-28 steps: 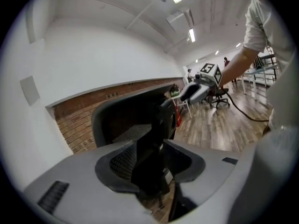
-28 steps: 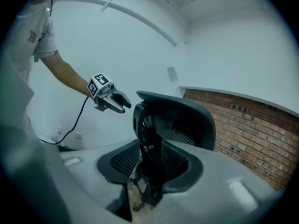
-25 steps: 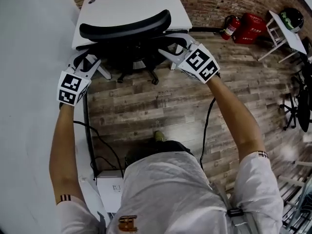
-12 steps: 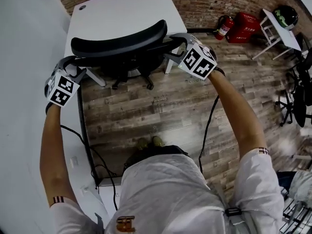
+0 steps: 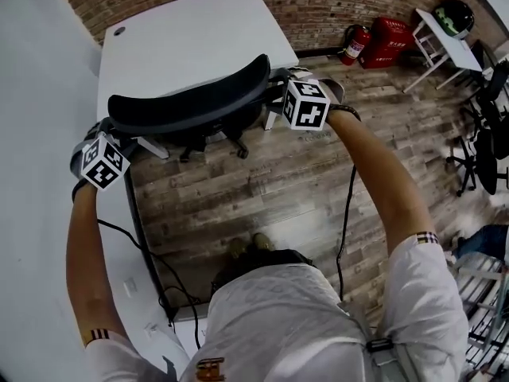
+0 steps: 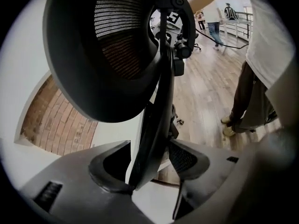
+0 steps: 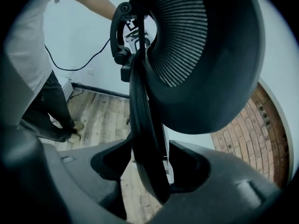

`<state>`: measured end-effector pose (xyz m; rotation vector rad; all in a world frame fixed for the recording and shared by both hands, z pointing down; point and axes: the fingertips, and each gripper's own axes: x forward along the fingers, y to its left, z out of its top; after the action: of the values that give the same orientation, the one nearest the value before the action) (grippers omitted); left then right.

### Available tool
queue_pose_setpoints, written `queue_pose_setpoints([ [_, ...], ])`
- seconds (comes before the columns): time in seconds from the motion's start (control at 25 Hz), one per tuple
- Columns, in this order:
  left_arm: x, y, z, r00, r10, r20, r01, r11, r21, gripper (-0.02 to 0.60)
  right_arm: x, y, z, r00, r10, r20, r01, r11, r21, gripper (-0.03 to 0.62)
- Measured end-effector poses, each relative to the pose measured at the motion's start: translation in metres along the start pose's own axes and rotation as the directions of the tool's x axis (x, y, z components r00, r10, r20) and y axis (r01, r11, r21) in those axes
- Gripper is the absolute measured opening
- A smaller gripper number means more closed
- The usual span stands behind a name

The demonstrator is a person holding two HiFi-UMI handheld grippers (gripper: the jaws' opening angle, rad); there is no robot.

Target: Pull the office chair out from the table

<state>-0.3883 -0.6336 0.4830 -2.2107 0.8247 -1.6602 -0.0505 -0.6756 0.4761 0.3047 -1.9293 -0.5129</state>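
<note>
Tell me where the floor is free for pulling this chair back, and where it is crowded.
Free: the wooden floor between the office chair and the person's feet. Crowded: cables by the left wall; a fire extinguisher and other chairs at the right.

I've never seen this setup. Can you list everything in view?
office chair: one, black, at the table's near edge.
table: one, white, by the brick wall.
fire extinguisher: one, red, floor by wall.
box: one, red, beside the extinguisher.
side table: one, white, far right.
cables: several, black, trailing over the wooden floor.
left claw: one, grey, open, chair frame between jaws.
right claw: one, grey, opening, chair frame between jaws.
</note>
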Motion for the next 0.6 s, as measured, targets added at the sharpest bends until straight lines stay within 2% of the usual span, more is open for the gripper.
queue_pose_setpoints([
  [0.12, 0.006, -0.003, -0.001, 1.000, -0.009, -0.003, 0.009, 0.999, 0.041, 0.229, 0.008, 0.001, 0.001, 0.999, 0.032, -0.013, -0.032, 0.999, -0.011, 0.226],
  [0.2, 0.007, -0.001, -0.001, 1.000, 0.001, -0.005, 0.000, 0.998, 0.069, 0.181, 0.010, 0.003, -0.001, 0.999, 0.032, -0.041, -0.034, 0.997, -0.068, 0.175],
  [0.32, 0.007, -0.004, -0.004, 0.999, -0.015, -0.028, 0.018, 0.994, 0.104, 0.155, 0.013, 0.008, -0.005, 0.997, 0.008, -0.080, -0.021, 0.986, -0.165, 0.114],
  [0.6, 0.004, -0.015, -0.008, 0.997, -0.045, -0.067, 0.053, 0.992, 0.115, 0.144, 0.013, 0.018, -0.004, 0.996, -0.047, -0.074, 0.030, 0.977, -0.209, 0.095],
])
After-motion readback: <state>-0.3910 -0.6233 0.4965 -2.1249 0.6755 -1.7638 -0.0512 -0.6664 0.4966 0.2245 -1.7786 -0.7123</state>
